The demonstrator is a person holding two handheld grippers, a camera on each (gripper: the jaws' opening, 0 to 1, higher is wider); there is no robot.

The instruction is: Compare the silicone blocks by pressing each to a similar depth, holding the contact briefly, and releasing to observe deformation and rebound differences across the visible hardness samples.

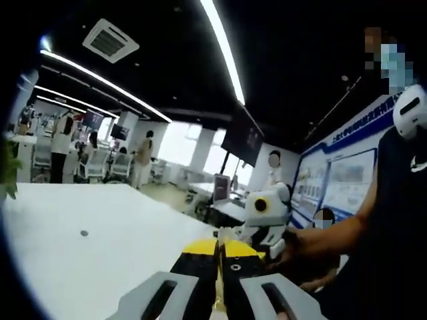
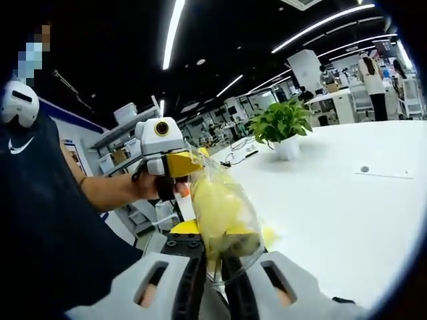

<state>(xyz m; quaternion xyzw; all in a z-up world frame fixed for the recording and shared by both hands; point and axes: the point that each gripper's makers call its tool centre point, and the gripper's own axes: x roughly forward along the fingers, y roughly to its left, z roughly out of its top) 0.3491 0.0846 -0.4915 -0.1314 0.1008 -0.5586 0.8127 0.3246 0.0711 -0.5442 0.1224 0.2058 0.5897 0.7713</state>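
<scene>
A yellow silicone block (image 2: 217,210) sealed in a clear plastic bag (image 2: 230,220) sits pinched between the narrowed jaws of the right hand-held gripper (image 2: 213,263), raised above the white bench (image 2: 333,200). The top of the bag reaches up to the left hand-held gripper (image 2: 175,167), whose yellow jaws appear to grip its upper edge, held by a person's hand (image 2: 143,187).

In the left gripper view, the left hand-held gripper (image 1: 219,267) has its jaws almost together, with a thin yellowish sliver between them; what it is cannot be told. Just beyond it, the right hand-held gripper (image 1: 263,220) faces back, above the bench (image 1: 93,247).

Farther along the bench from the bag stands a potted plant (image 2: 283,130), and beyond it people among office desks.
</scene>
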